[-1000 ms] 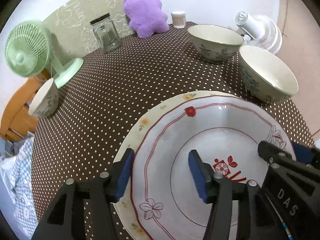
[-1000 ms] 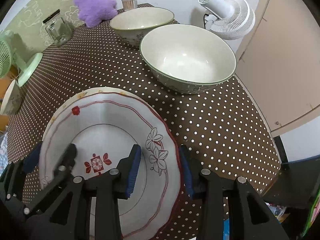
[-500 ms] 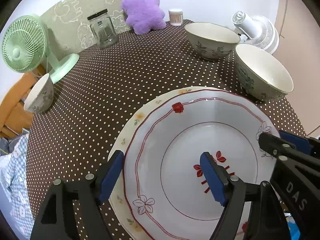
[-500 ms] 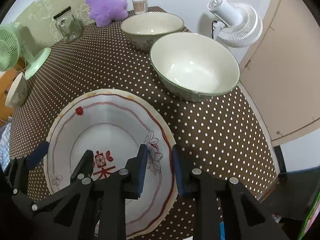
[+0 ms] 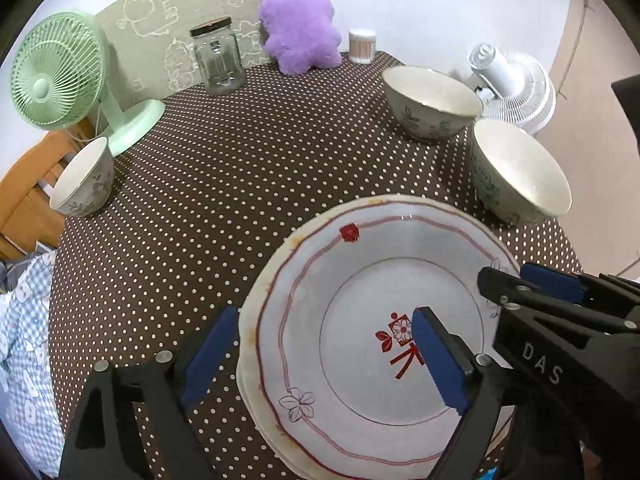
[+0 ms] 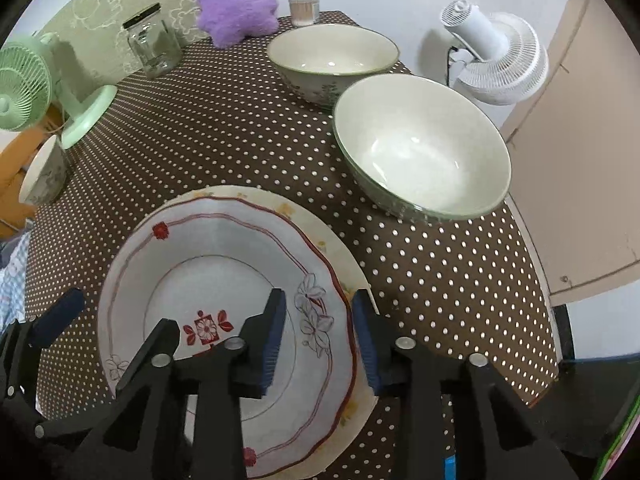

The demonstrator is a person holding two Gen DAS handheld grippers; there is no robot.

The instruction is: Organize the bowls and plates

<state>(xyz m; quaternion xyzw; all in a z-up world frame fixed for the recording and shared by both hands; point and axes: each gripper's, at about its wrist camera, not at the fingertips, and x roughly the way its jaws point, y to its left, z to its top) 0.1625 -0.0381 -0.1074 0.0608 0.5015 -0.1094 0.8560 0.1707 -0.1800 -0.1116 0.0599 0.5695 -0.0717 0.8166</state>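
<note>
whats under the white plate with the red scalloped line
A cream plate with yellow flowers lies under the white red-lined plate. Only its rim shows; its centre is covered, and whether more plates lie beneath cannot be seen.

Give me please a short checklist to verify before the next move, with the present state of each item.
1. Red-rimmed plate sits nested on the cream plate: ok.
2. Left gripper free of the plate, its jaws just opened wide, rim between them untouched: ok.
3. Right gripper released; jaws just reopened, astride the rim with gaps: ok.
4. Near bowl and far bowl upright, empty: ok.
5. Small bowl by the green fan sits well on the table: cannot tell.
</note>
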